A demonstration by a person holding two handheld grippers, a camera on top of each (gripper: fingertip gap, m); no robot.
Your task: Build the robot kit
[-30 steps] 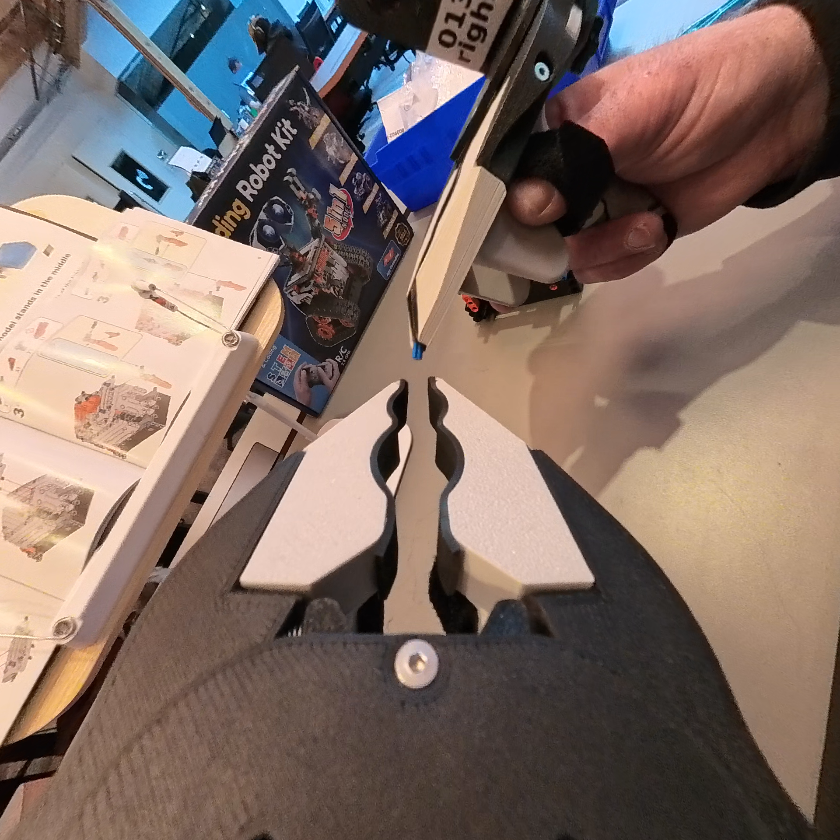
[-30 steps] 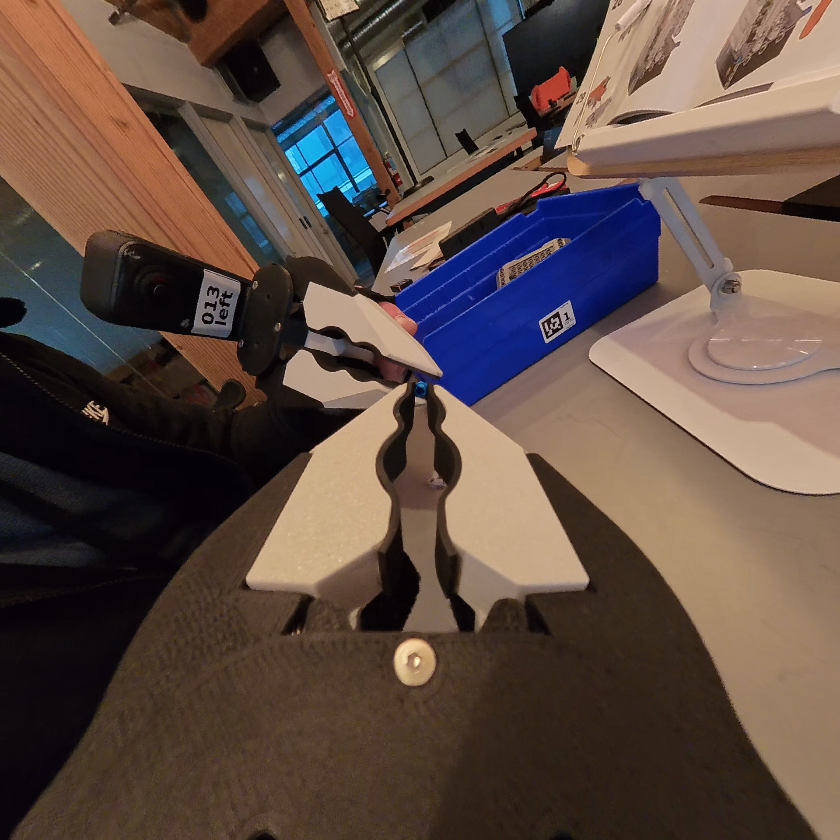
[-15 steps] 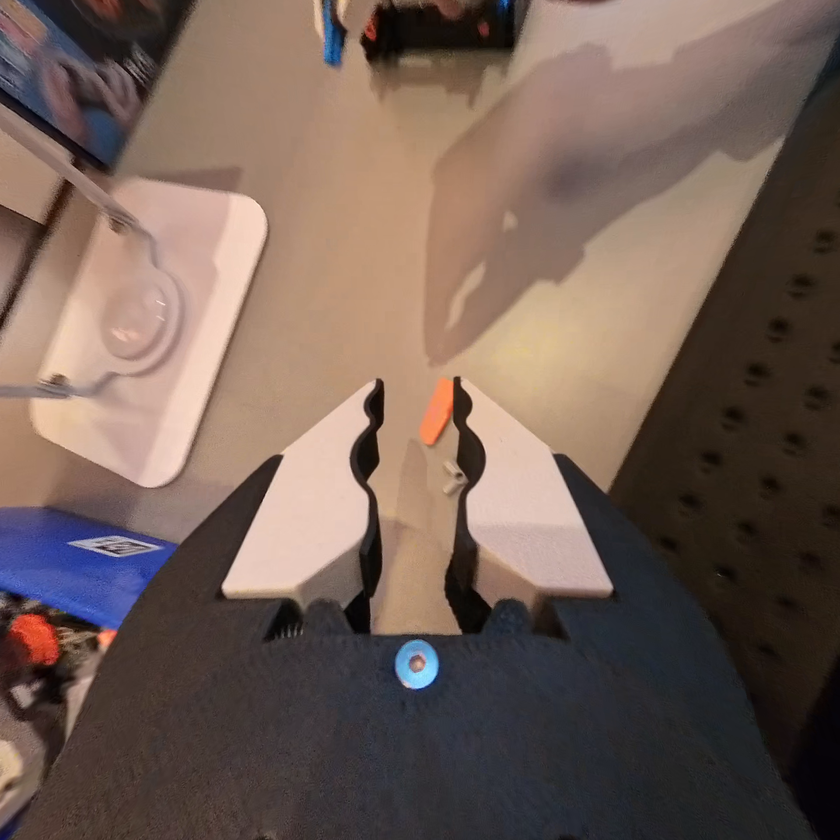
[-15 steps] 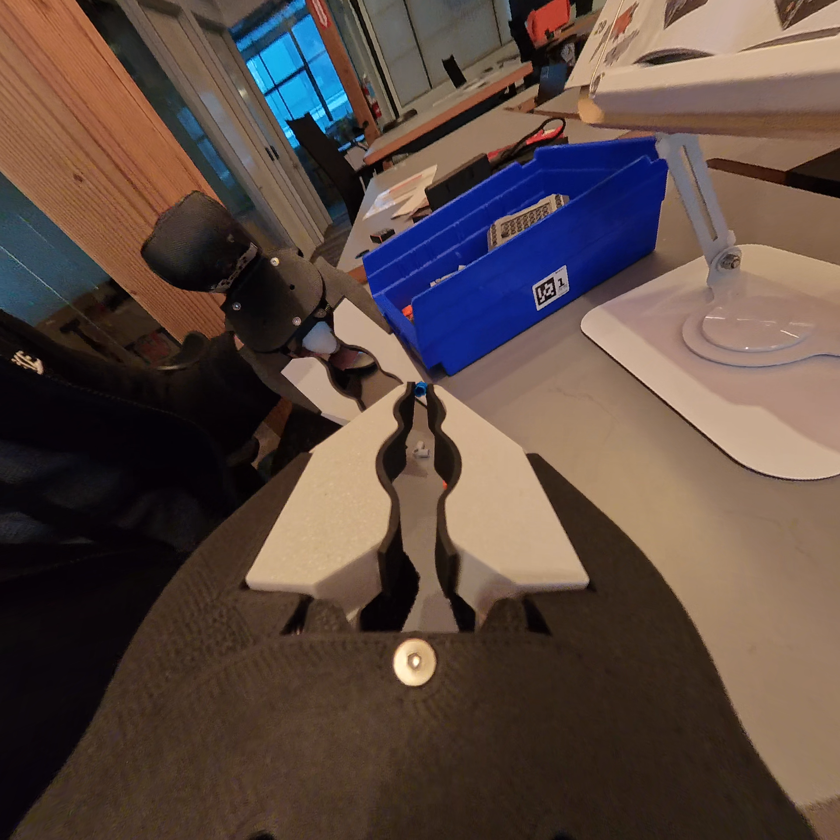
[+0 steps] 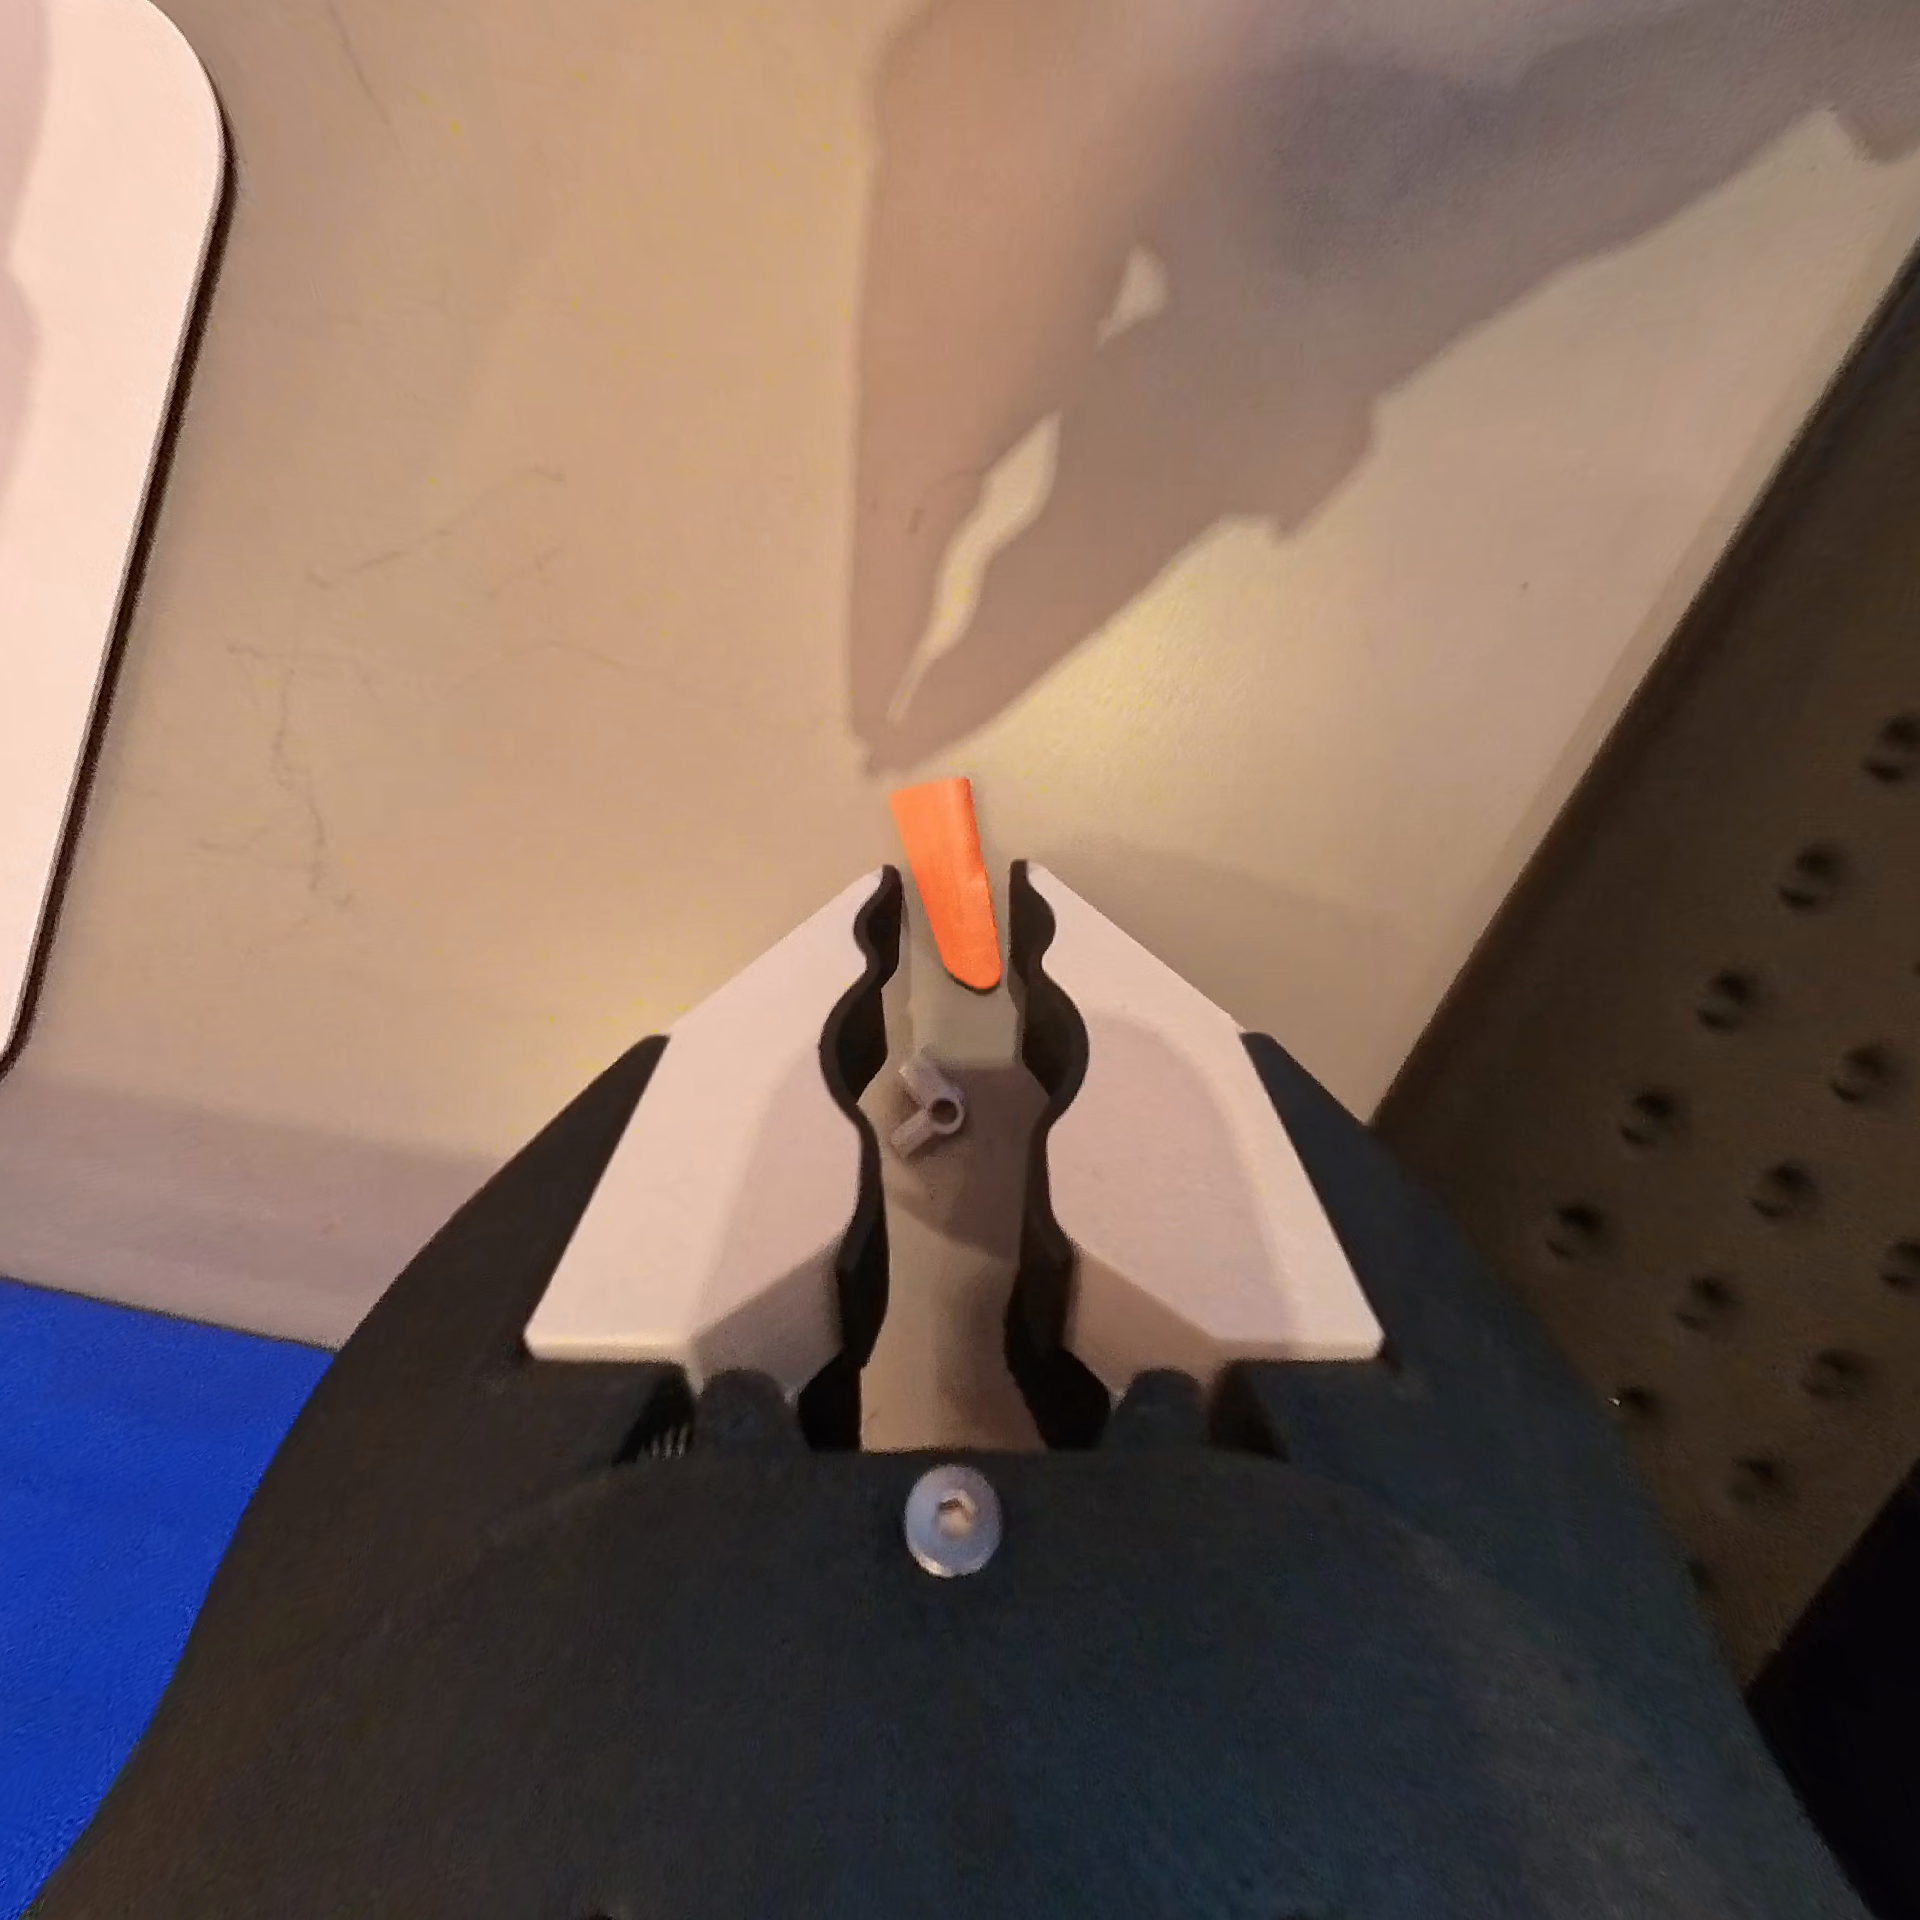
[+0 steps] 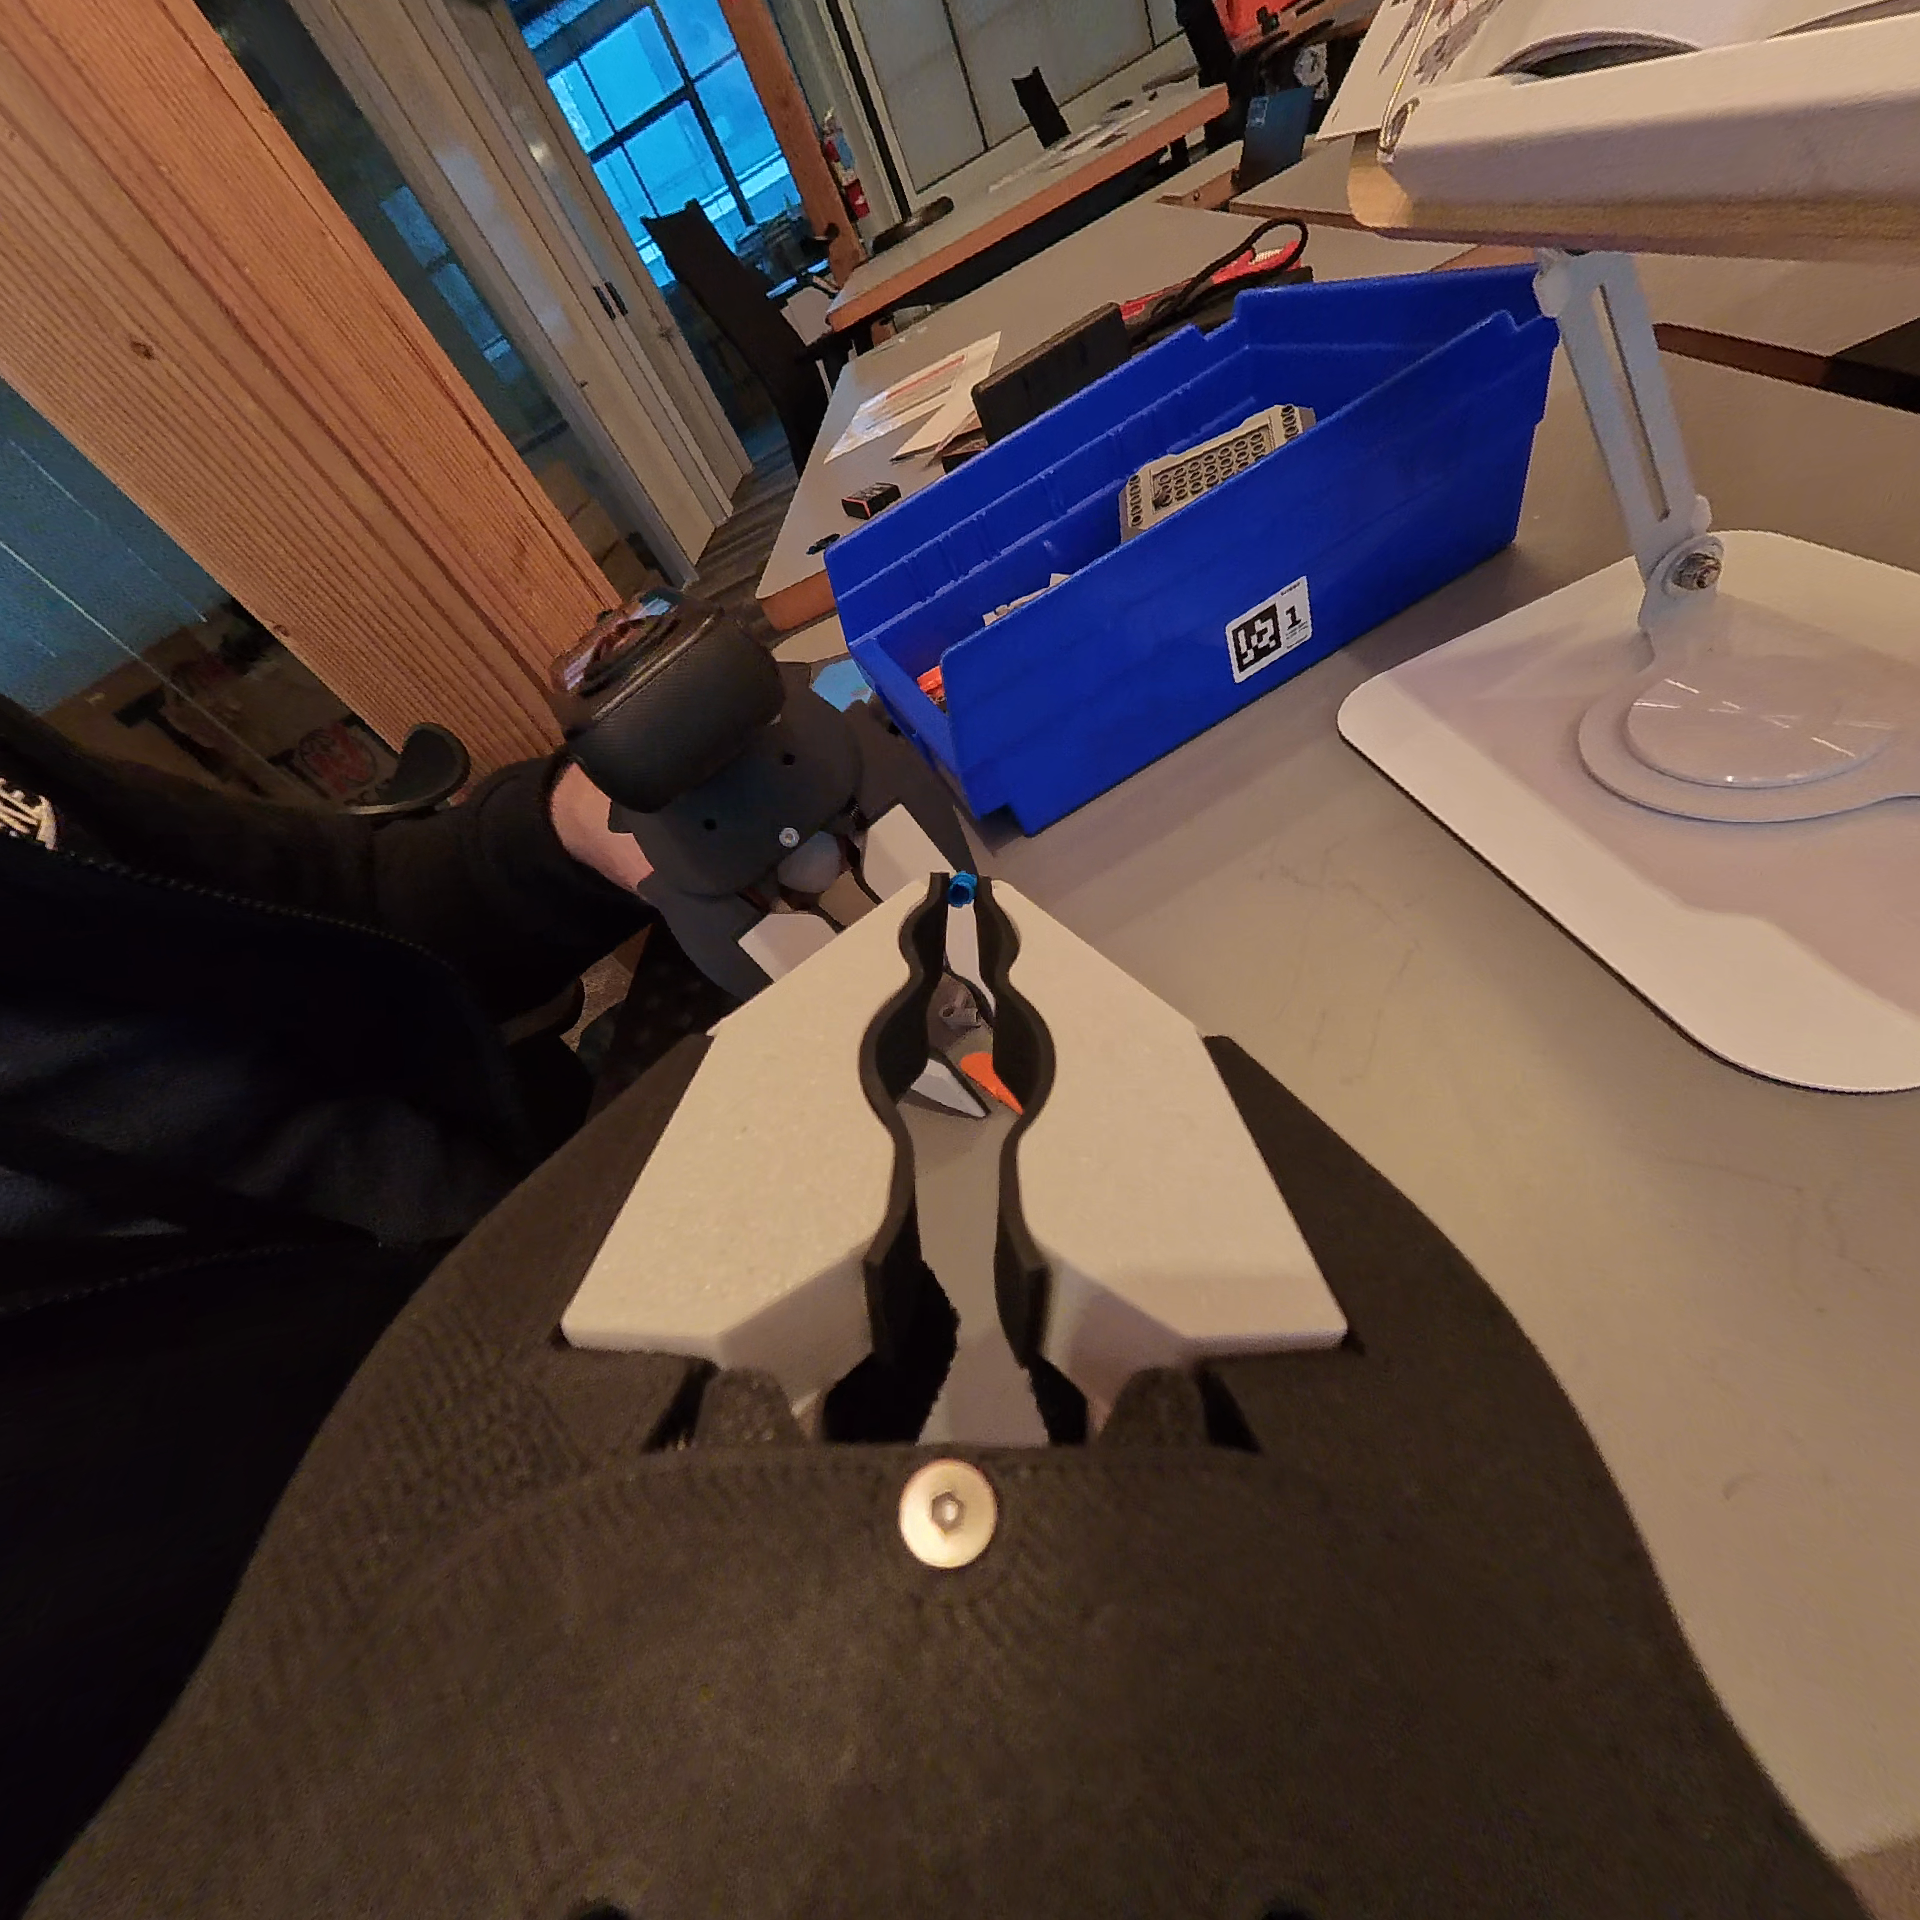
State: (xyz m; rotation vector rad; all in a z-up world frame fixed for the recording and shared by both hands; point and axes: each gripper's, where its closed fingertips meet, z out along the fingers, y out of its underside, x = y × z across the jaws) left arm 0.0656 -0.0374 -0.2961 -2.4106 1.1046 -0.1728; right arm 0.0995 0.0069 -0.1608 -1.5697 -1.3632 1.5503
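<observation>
My left gripper (image 5: 951,873) points down at the beige table and is open. A small orange wedge-shaped piece (image 5: 945,894) lies on the table between its fingertips. A tiny grey connector piece (image 5: 928,1117) lies further back between the fingers. My right gripper (image 6: 961,883) is shut on a small blue pin (image 6: 961,891) at its tips, held above the table. Through its finger gap in the right wrist view I see the orange piece (image 6: 992,1081) and the grey piece (image 6: 956,1008). The left gripper's black body (image 6: 727,821) shows just beyond, held by a hand in a dark sleeve.
A blue bin (image 6: 1195,603) with parts stands behind; its corner shows in the left wrist view (image 5: 125,1455). A white book stand base (image 6: 1714,831) is to the right, also in the left wrist view (image 5: 83,416). A dark perforated board (image 5: 1714,1039) borders the table. My left tips are roughly 20 centimetres from the white book stand base (image 6: 1714,831).
My left gripper has swung from facing the right gripper down toward the table, lowered over the orange and grey pieces, and opened wider. The right gripper still holds the blue pin.
</observation>
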